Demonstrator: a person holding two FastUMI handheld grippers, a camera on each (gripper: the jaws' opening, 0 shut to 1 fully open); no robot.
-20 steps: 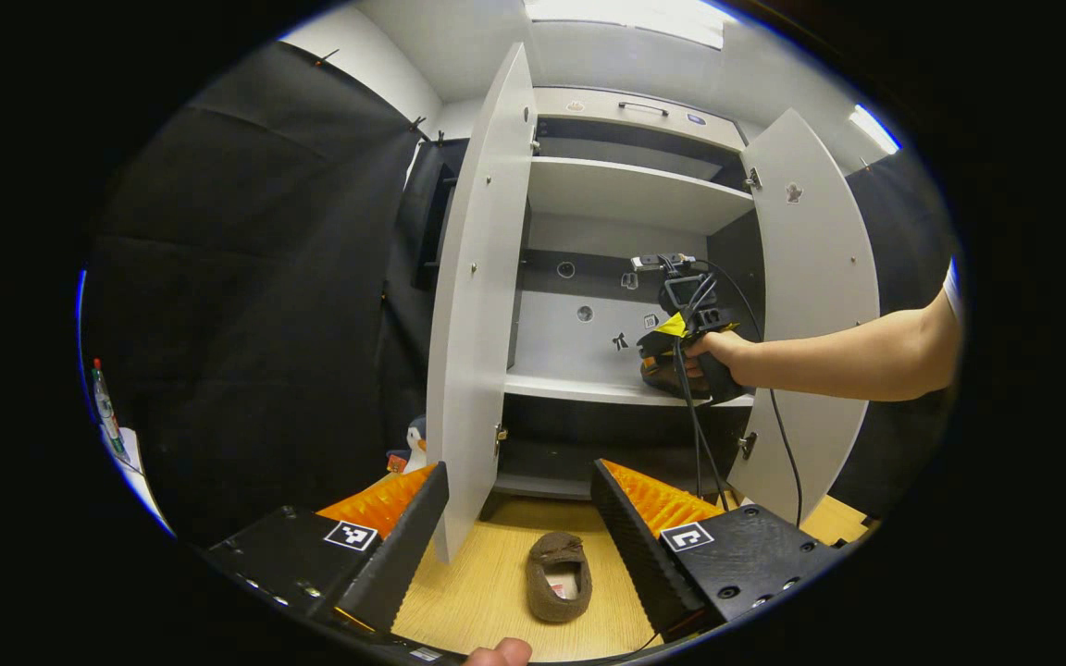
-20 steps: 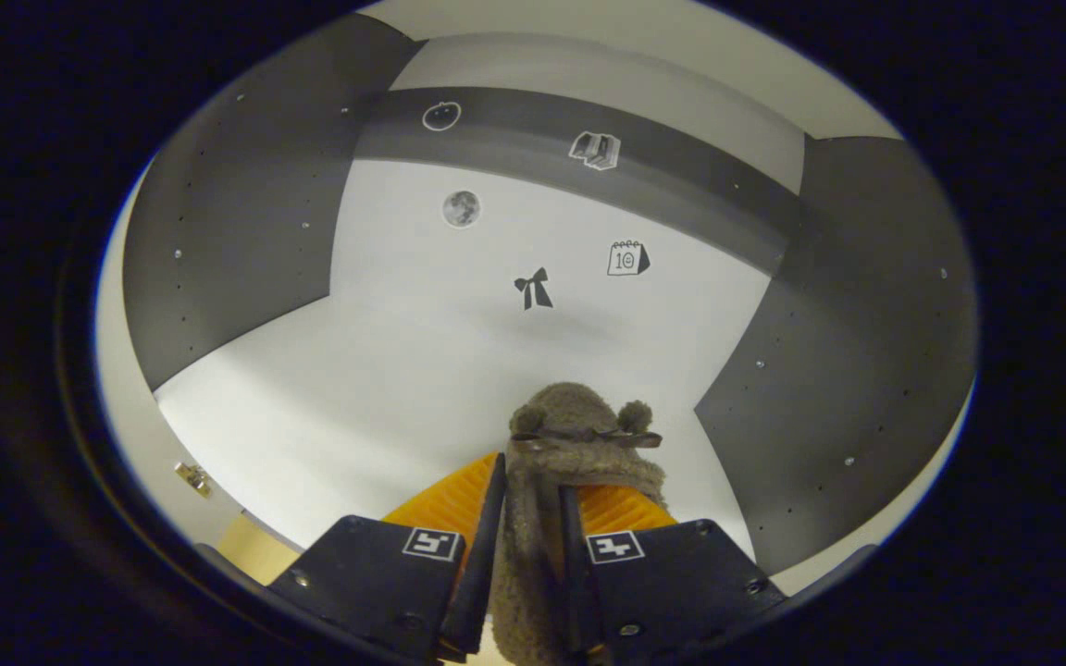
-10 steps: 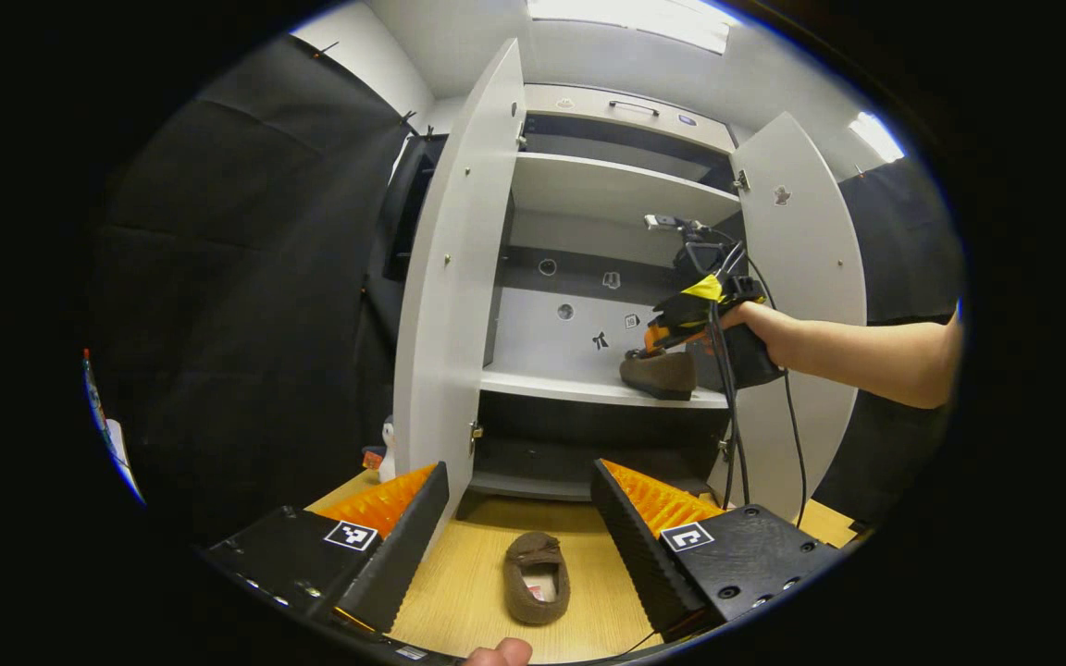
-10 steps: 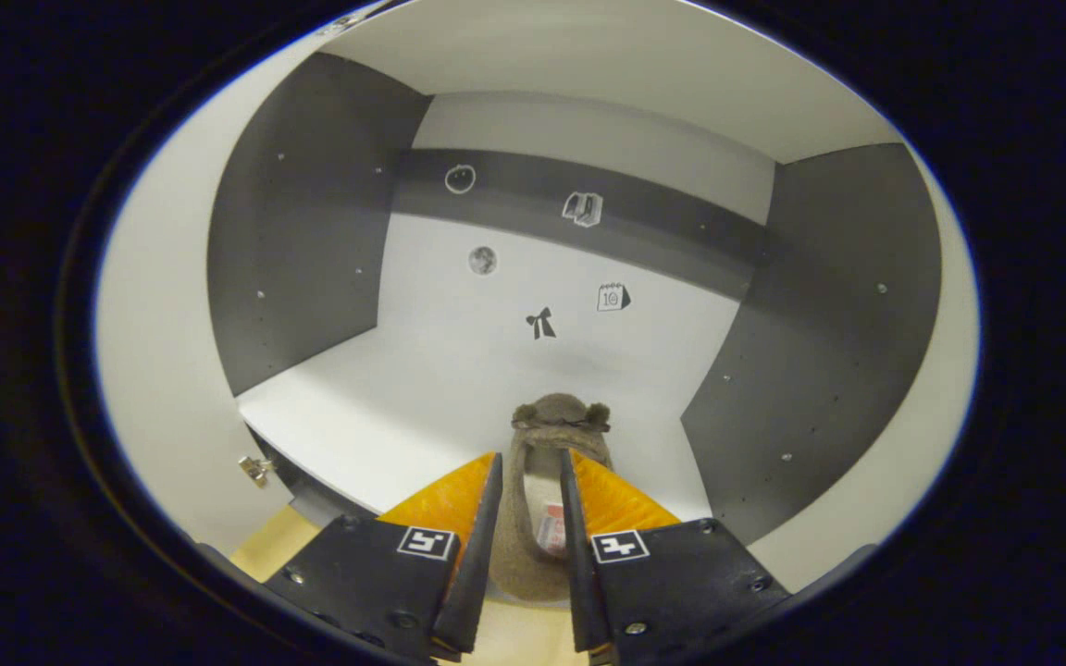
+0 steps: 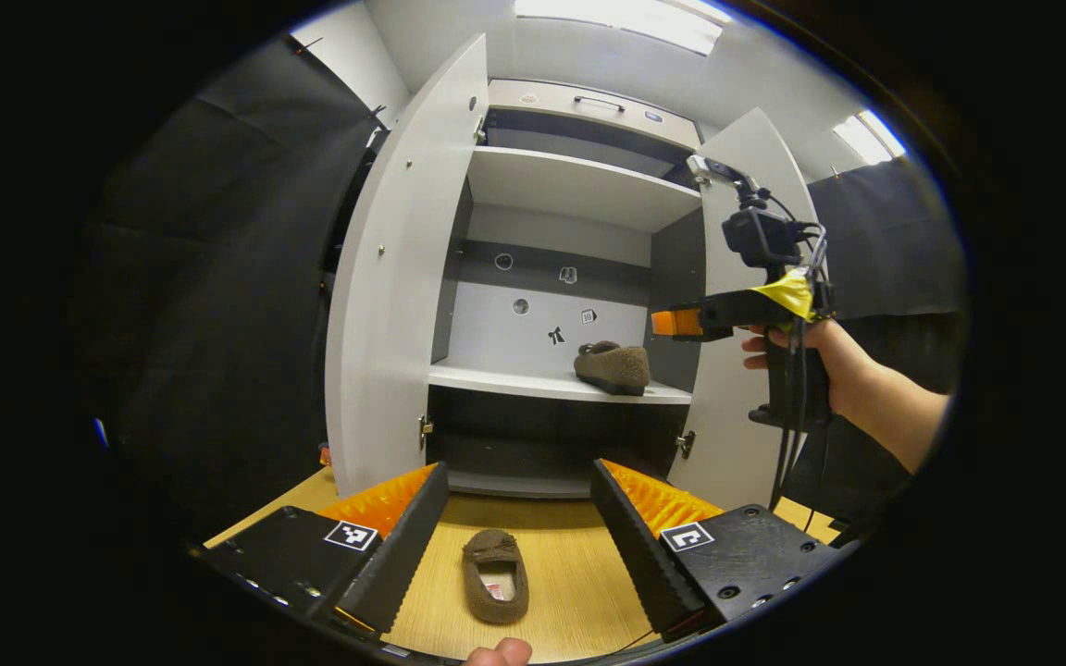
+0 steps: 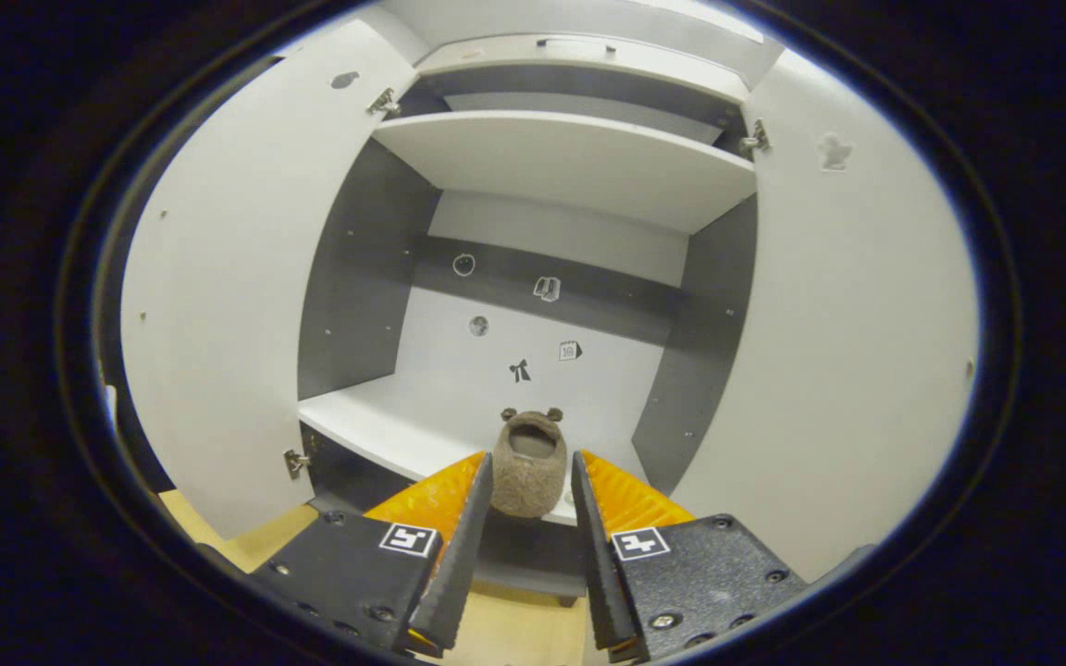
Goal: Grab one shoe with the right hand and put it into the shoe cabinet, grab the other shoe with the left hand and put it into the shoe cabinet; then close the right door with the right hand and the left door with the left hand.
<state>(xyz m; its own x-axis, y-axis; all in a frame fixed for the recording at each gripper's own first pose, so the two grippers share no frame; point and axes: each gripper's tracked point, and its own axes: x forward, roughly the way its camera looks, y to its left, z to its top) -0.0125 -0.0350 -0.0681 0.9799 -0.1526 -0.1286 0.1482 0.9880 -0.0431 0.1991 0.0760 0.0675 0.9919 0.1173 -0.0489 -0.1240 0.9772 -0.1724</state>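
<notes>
Shoe (image 6: 526,464) on cabinet shelf (image 6: 376,425)

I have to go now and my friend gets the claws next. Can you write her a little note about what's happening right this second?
Right claw: open, holding nothing, out in front of the shoe cabinet.
Left claw: open, holding nothing, above the floor.
Shoes: one brown slipper sits on the middle shelf, toward its right side. The other slipper lies on the floor between the left claw's fingers.
Done: first slipper is in.
Left: grab the floor slipper with the left claw and shelve it, then shut the right door and the left door. Both doors are wide open.
</notes>
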